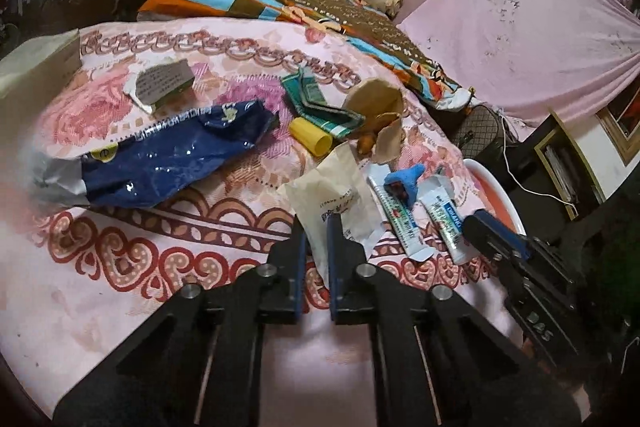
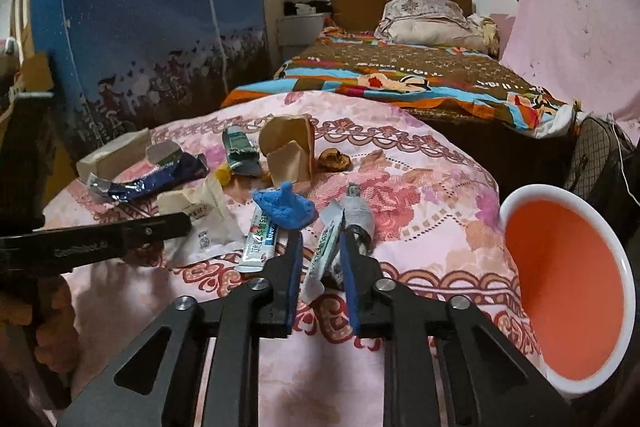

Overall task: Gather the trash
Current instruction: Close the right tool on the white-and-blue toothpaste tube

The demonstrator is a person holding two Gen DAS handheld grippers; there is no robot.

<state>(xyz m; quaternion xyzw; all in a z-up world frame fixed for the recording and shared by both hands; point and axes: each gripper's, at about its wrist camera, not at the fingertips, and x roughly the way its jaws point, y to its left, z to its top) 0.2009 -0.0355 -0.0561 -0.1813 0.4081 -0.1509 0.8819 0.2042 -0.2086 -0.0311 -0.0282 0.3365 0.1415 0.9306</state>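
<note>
Trash lies scattered on a pink flowered bedspread (image 1: 160, 247). My left gripper (image 1: 316, 227) is shut on the lower corner of a white paper packet (image 1: 340, 195), which stands up between its blue pads. In the right wrist view the same packet (image 2: 208, 219) lies just past the left gripper's tip (image 2: 176, 223). My right gripper (image 2: 320, 247) is shut on a white-and-green toothpaste tube (image 2: 326, 247), whose near end is tilted up off the cloth. A second tube (image 2: 258, 239) lies to its left, under a blue crumpled lump (image 2: 284, 207).
An orange basin with a white rim (image 2: 516, 199) sits at the bed's right edge. Farther back lie a blue foil bag (image 1: 172, 155), a yellow cap (image 1: 310, 137), a green wrapper (image 1: 316, 103), torn brown paper (image 1: 376, 99) and a small box (image 1: 164, 83).
</note>
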